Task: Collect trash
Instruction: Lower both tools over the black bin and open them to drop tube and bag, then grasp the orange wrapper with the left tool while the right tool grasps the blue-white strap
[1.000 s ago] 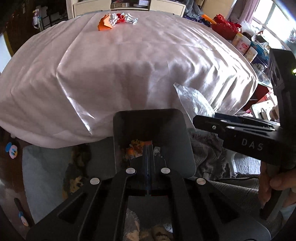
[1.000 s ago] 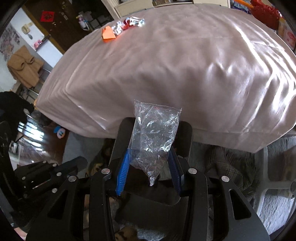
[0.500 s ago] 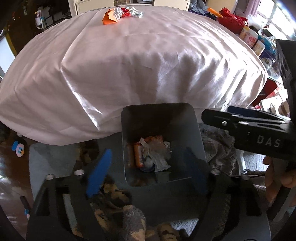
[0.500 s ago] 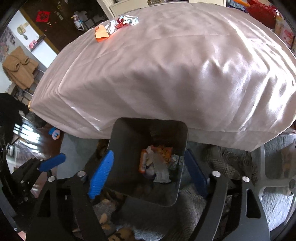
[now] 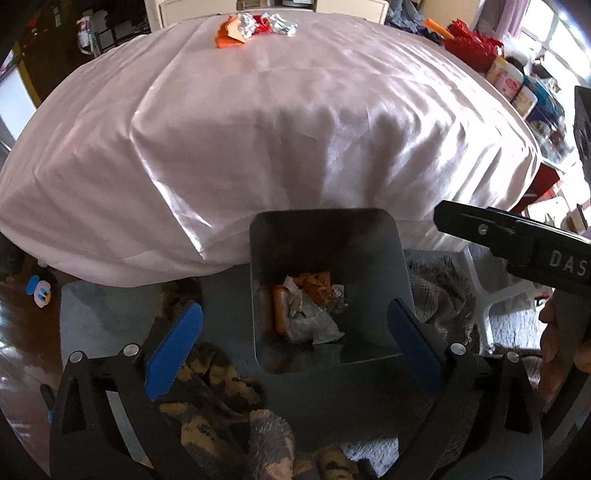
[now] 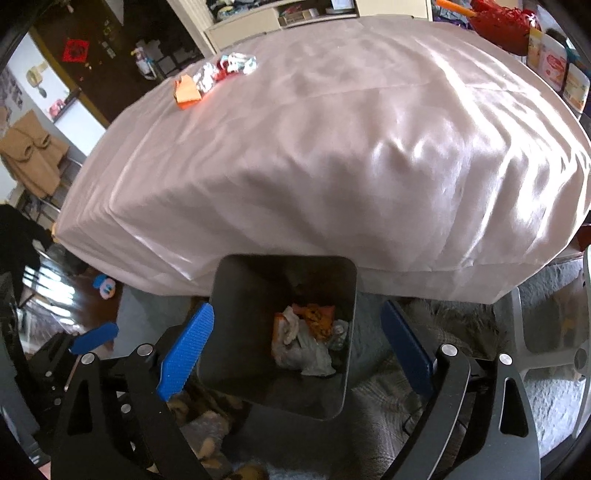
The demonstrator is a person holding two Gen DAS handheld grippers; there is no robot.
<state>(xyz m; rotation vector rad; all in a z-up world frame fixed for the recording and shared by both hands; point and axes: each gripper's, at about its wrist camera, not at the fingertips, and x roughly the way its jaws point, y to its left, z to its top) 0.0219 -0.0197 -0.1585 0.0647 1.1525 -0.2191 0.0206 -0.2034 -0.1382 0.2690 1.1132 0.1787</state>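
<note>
1. We find the left gripper [image 5: 295, 332] with its blue-padded jaws spread wide and nothing between them; it hangs above the open top of the dark square bin [image 5: 325, 221].
2. We find the right gripper [image 6: 299, 332] likewise spread wide and empty, also above the bin [image 6: 284, 262]. Its black body shows at the right edge of the left wrist view, with a hand [image 5: 561, 332] gripping the handle.
3. The bin stands on the floor just beside the near edge of the table, which is covered by a shiny pale pink cloth [image 5: 295, 129] that drapes over the edge.
4. Inside the bin we note collected trash [image 5: 306, 310]: orange wrappers, white crumpled paper and a clear plastic bag [image 6: 306, 354] lying on top of the pile.
5. Uncollected trash remains on the far end of the cloth: an orange wrapper [image 5: 227, 35] touching a cluster of silver and red foil wrappers [image 5: 266, 24], well apart from both grippers.
6. On the floor we record a patterned tan-and-dark fabric [image 5: 221, 387] beside the bin, and a Donald Duck toy [image 5: 40, 290] on the left.
7. Canisters [image 5: 509, 79] stand beyond the table's right side.
</note>
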